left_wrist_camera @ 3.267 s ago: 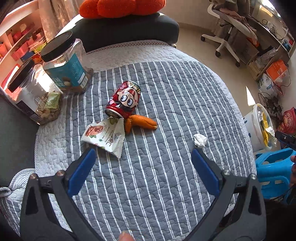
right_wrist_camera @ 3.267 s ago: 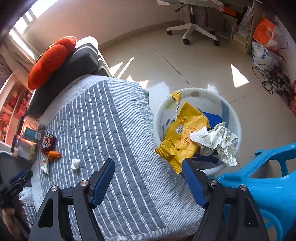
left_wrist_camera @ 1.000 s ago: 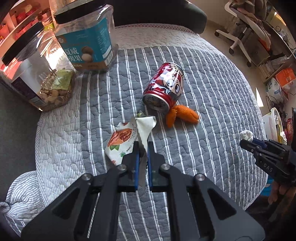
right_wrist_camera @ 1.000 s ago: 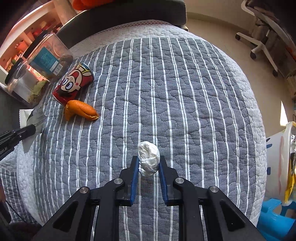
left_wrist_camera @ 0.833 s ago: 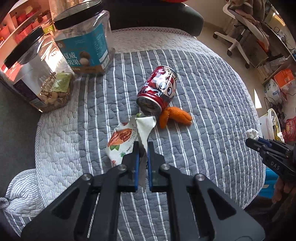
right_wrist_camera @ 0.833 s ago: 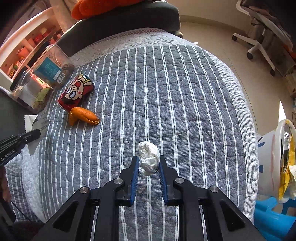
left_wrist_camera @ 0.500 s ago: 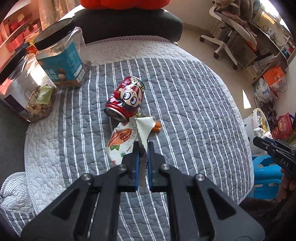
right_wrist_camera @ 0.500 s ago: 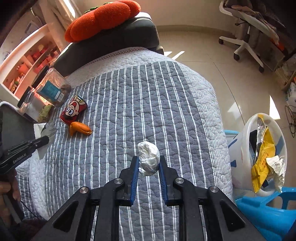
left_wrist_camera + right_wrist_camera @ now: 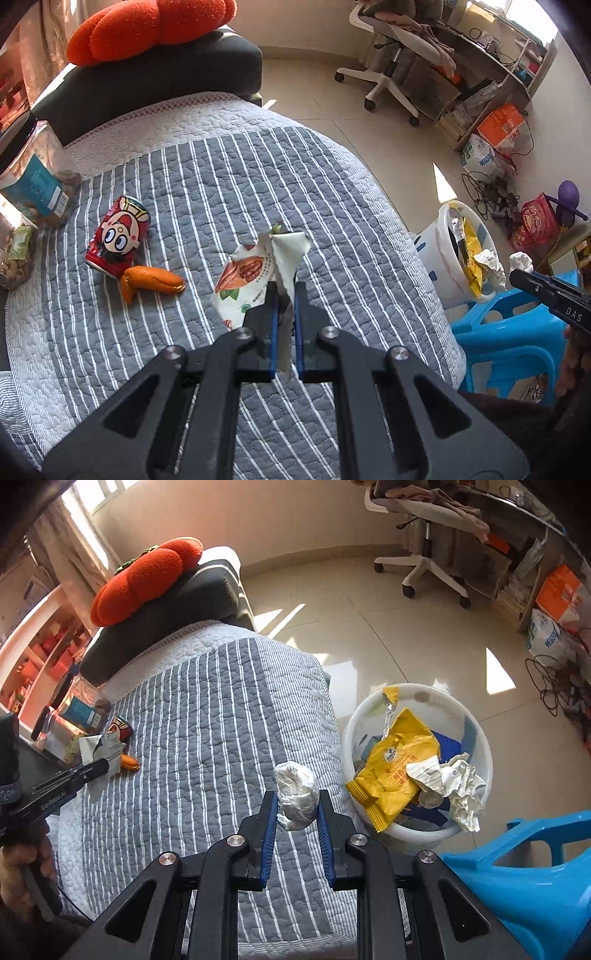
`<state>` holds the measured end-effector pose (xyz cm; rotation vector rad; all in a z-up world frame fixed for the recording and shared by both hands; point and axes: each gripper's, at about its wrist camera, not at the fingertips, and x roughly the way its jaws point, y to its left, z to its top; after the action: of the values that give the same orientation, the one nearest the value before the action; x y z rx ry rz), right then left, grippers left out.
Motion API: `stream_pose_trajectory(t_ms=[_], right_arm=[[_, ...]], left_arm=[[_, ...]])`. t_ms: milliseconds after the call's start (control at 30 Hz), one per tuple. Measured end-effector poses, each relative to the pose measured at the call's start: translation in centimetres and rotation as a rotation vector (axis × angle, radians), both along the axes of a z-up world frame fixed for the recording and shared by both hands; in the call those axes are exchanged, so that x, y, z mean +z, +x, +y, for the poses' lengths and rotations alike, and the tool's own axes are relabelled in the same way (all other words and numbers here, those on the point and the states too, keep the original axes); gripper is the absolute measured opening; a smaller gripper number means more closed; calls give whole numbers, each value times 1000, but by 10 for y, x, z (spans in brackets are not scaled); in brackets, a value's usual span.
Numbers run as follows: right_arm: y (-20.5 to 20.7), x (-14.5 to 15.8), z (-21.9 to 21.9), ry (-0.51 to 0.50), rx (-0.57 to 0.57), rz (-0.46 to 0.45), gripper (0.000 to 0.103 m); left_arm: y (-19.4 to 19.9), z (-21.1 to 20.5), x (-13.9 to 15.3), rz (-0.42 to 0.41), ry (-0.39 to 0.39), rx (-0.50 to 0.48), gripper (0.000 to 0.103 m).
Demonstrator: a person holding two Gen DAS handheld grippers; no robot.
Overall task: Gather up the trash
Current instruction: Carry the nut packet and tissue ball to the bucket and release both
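right hand-held gripper (image 9: 294, 814) pinches a crumpled paper ball (image 9: 296, 799); the white bin (image 9: 476, 734) lies just right and slightly far. left hand-held gripper (image 9: 283, 301) clamps the snack wrapper (image 9: 255, 277), farther from the bin.

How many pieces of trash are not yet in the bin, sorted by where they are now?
Held in a hand-held gripper: 2, the white printed snack wrapper in the left hand-held gripper and the white crumpled paper ball in the right hand-held gripper.
Lying on the grey striped quilt: 2, the red cartoon drink can and the orange peel.
Total: 4.
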<state>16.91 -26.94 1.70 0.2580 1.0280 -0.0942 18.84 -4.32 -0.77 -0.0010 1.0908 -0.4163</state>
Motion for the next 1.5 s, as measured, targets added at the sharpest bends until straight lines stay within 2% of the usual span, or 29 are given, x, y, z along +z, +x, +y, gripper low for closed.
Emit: stream_pose_trajectory(t_ms=[600,833,967,1033,1333,1500], right_arm=[[-64,8,-140,33,-247,-35,21],[-76,10,-170,71,-301,-46,21],[-76,10,-175,86,-309,-51,21],[-76,9,-176,89,-310,-46,21],[-66,-3,-171,84,-288,-8,21],[-59,-9,-168,87,-287,9,21]], left_arm=[[-23,-165,26,-41,-86,-297,8],[-26,-231,32,-28,-124,-403,8],[-27,-263,26,-33,-119,-456,8],[-22,-274,17,-21,-100,-455,8],[7,-287,-59,155,-26,-362,8],[12,-280,-70,178,-30,-317,9]])
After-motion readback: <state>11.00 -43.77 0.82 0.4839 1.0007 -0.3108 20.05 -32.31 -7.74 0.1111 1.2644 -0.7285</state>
